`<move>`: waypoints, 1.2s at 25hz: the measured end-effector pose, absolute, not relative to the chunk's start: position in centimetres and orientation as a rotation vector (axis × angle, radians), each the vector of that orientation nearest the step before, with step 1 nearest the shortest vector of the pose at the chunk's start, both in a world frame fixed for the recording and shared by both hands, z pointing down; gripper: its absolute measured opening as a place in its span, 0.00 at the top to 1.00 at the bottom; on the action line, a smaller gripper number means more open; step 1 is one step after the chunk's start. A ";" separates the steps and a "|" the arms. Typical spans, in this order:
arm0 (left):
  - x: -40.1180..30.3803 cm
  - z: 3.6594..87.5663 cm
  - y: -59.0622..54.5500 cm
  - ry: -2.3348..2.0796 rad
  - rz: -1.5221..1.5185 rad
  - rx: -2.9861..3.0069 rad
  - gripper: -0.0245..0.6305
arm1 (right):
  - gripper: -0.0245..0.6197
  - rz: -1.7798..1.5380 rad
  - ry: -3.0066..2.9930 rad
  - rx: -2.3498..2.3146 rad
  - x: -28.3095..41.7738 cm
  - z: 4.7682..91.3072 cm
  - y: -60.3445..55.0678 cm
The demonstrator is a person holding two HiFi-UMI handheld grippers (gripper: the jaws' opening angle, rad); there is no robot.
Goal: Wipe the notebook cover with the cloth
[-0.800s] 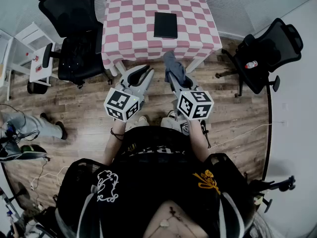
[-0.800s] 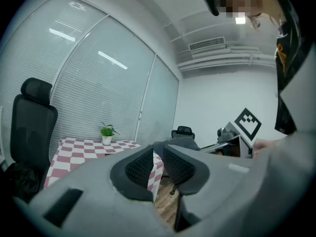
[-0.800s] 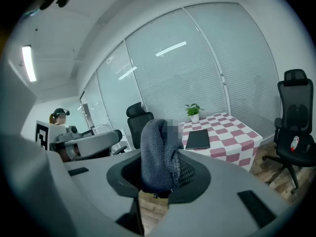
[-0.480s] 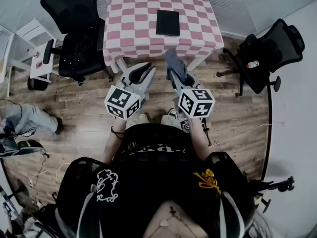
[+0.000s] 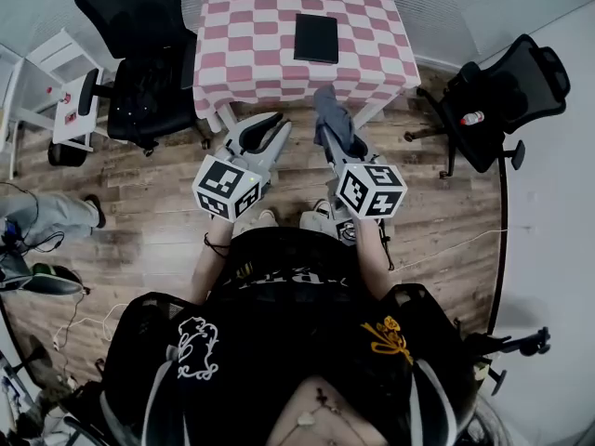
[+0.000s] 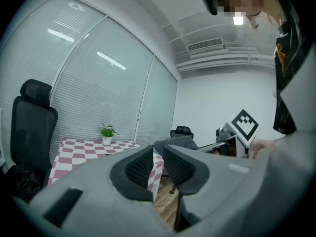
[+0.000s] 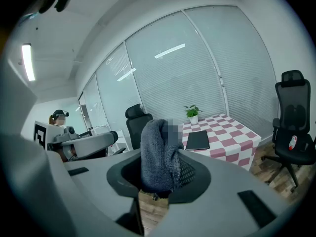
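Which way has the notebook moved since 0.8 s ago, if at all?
No. The black notebook lies on the same checks of the pink-and-white tablecloth; only the head view itself shifted slightly.

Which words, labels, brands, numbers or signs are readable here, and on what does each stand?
No text is readable.
Notebook cover: plain black, no print seen.
Marker cubes: black-and-white square patterns only, no letters.
Shirt: white lettering at the waist, too blurred to read.
White-and-red item on the right chair: any label too small to read.
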State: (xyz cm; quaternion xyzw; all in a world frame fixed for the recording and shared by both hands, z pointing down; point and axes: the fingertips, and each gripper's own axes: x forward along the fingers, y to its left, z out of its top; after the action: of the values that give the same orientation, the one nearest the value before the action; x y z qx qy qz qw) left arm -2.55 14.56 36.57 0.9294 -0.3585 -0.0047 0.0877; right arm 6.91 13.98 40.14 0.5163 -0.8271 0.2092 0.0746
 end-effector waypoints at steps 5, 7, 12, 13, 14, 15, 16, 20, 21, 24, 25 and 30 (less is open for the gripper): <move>-3.9 36.9 14.6 -1.052 0.020 2.775 0.85 | 0.82 0.606 -2.484 1.560 6.0 39.8 14.4; -4.5 37.0 14.6 -1.044 0.015 2.776 0.85 | 0.82 0.603 -2.472 1.574 5.7 39.9 14.6; -5.7 37.6 15.0 -1.020 0.003 2.770 0.85 | 0.82 0.610 -2.435 1.598 5.0 40.7 15.7; -5.8 37.8 15.0 -1.014 -0.003 2.765 0.85 | 0.82 0.611 -2.426 1.599 5.0 40.8 15.9; -5.8 37.9 15.0 -1.008 -0.009 2.761 0.85 | 0.82 0.611 -2.418 1.598 4.9 41.0 16.1; -5.8 38.0 15.0 -1.003 -0.014 2.757 0.85 | 0.82 0.612 -2.410 1.598 5.0 41.1 16.1; -5.7 38.1 14.9 -0.998 -0.016 2.754 0.85 | 0.82 0.612 -2.404 1.599 5.1 41.2 16.2; -5.0 38.3 14.6 -0.978 -0.019 2.751 0.85 | 0.82 0.623 -2.381 1.613 6.0 41.5 15.8; -4.9 38.5 14.4 -0.974 -0.016 2.750 0.85 | 0.82 0.628 -2.377 1.616 6.2 41.6 15.5; -4.9 39.1 13.5 -0.981 0.001 2.734 0.85 | 0.82 0.648 -2.371 1.605 6.5 42.2 14.5; -4.9 39.3 13.1 -0.988 0.005 2.726 0.85 | 0.82 0.654 -2.371 1.596 6.5 42.4 14.0; -4.5 40.1 10.2 -1.032 0.033 2.696 0.85 | 0.82 0.681 -2.384 1.552 7.1 43.3 10.5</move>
State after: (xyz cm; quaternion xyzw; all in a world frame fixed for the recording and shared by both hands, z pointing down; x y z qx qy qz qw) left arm -4.46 10.16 40.08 0.9263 -0.3546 0.0114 0.1272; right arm 7.06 10.49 43.30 0.5274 -0.8103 0.2313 0.1084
